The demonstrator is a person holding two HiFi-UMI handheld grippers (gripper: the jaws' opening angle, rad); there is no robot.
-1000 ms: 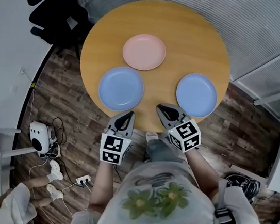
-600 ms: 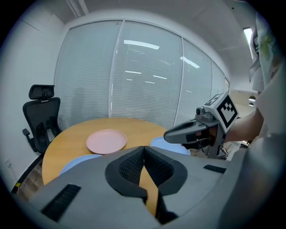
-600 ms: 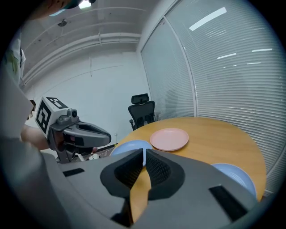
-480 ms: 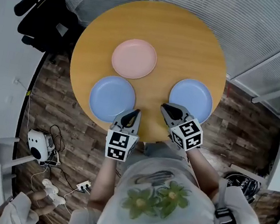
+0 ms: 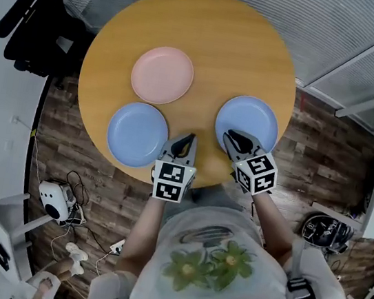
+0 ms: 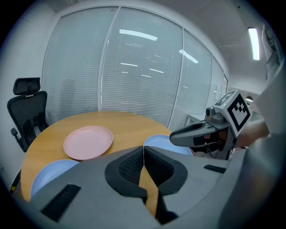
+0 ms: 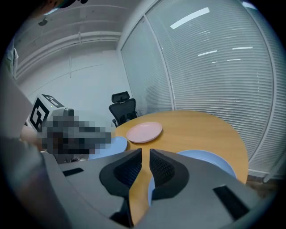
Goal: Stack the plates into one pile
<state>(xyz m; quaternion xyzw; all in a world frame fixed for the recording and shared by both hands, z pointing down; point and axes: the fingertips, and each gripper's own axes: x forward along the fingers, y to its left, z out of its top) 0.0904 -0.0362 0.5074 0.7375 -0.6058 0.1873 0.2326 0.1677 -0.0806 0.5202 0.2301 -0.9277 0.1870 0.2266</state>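
On the round wooden desk (image 5: 212, 30) three plates lie singly, none stacked yet. The pink plate (image 5: 162, 74) is toward the far side, the left blue plate (image 5: 138, 134) sits near the front edge, and the right blue plate (image 5: 247, 123) sits across from it, none touching.

A second ago both grippers hung short of the desk, above the floor (image 5: 92, 180). Now they have come forward over its near rim. The left gripper (image 5: 187, 140) points between the two blue plates, its tips just beside the left one. The right gripper (image 5: 234, 137) reaches over the near rim of the right blue plate. Both pairs of jaws are closed together with nothing between them.

This looks like the approach only: no plate has been lifted, and the jaws would have to part before taking a rim.

Nothing on the desk stands between the plates. The two grippers are near each other, which may crowd a reach across. An office chair (image 5: 35, 25) stands off the far left, and a white device (image 5: 54, 201) with cables lies on the floor, clear of the work.
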